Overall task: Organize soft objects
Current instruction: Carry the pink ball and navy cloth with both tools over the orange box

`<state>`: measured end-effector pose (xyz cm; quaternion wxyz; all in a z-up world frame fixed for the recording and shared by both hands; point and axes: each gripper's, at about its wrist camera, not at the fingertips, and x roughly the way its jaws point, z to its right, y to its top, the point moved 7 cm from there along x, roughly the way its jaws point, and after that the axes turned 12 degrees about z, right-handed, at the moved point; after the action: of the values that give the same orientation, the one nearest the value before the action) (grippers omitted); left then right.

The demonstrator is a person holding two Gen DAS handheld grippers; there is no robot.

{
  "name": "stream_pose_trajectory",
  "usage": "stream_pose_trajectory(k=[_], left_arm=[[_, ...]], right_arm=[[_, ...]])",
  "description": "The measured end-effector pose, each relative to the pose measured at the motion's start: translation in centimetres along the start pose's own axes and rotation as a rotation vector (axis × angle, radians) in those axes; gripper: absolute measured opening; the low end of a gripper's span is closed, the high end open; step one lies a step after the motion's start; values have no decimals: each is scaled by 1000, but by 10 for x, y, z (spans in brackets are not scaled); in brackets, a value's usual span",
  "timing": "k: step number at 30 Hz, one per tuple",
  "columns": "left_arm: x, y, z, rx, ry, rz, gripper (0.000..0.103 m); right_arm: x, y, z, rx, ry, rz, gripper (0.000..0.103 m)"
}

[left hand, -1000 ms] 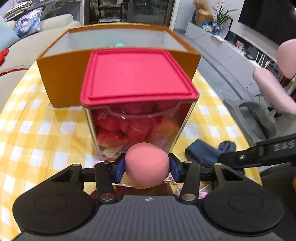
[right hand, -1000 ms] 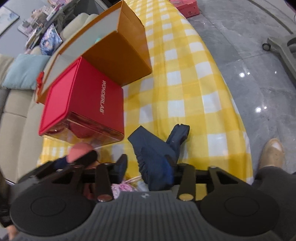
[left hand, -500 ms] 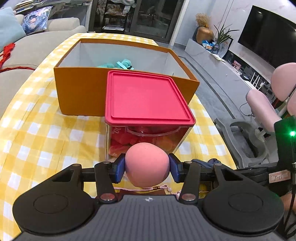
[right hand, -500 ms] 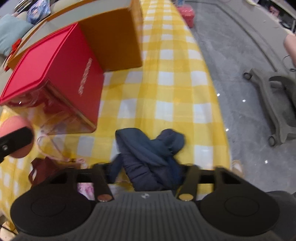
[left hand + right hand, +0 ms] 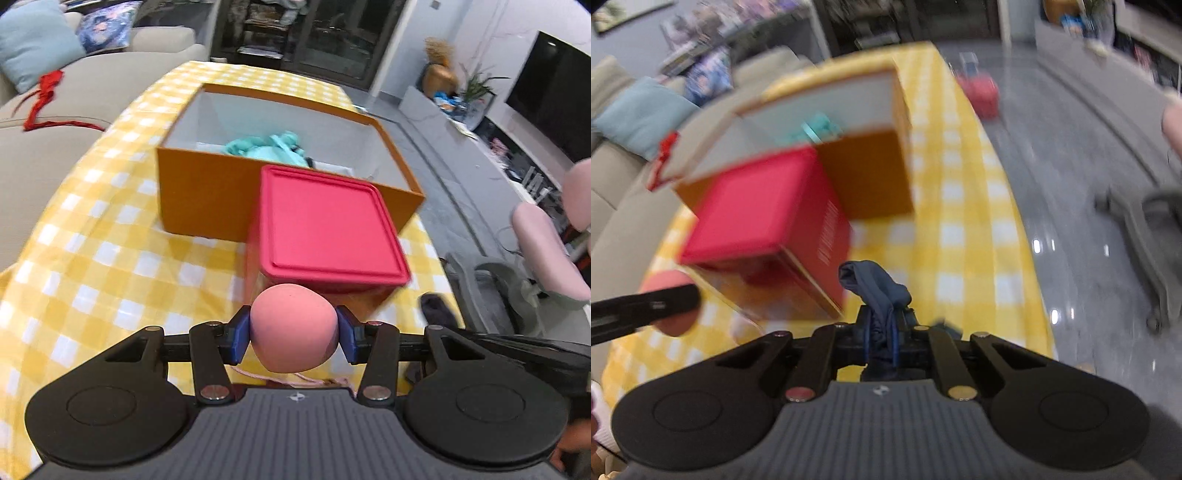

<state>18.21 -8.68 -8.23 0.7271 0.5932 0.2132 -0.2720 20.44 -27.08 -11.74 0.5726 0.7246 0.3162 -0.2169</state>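
My left gripper (image 5: 293, 334) is matte black, with a ribbed dark-grey plate low in the frame bearing a small white emblem, round discs at both lower corners, silver screws on the linkage bars and blue pads (image 5: 238, 334) on the fingers. My right gripper (image 5: 881, 334) looks the same: black linkages, ribbed plate, brass-coloured and reddish screws.

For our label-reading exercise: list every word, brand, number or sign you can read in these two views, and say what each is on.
Nothing can be read with certainty.
Pale lettering runs along the side of the red lid in the right wrist view: too blurred to read.
A small emblem sits on each gripper body, left gripper and right gripper: a sign, no letters.
The orange box shows no print.
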Motion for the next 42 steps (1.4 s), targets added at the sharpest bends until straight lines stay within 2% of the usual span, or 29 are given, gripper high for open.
stream_pose_trajectory(k=[5,8,13,17,20,23,27,29,31,36,39,42], left_arm=[[-4,24,-5,11,-5,43,54],[-8,38,-9,23,9,73,54],[-7,69,-10,-8,-22,126,54],[5,91,-6,34,-34,151,54],[20,105,-5,34,-41,156,54],[35,115,0,38,-40,165,54],[59,122,5,49,-46,165,54],[69,122,4,43,-39,169,54],[79,121,0,39,-46,163,54],[116,127,-9,50,11,158,54],[134,128,-16,-10,-22,130,54],[150,126,-27,-81,-21,102,54]], right_arm=[[-26,27,-32,-75,54,95,8],[-34,43,-46,-86,92,137,8],[-37,74,-63,-87,156,195,8],[-44,107,-74,-173,121,311,8],[-39,140,-79,-159,143,359,8],[-30,169,-83,-181,128,415,8],[-4,201,-83,-162,146,460,8],[20,209,-88,-245,158,474,8],[47,215,-88,-295,134,479,8],[112,231,-72,-221,142,416,8],[146,232,-69,-246,96,403,8],[179,220,-61,-253,78,347,8]])
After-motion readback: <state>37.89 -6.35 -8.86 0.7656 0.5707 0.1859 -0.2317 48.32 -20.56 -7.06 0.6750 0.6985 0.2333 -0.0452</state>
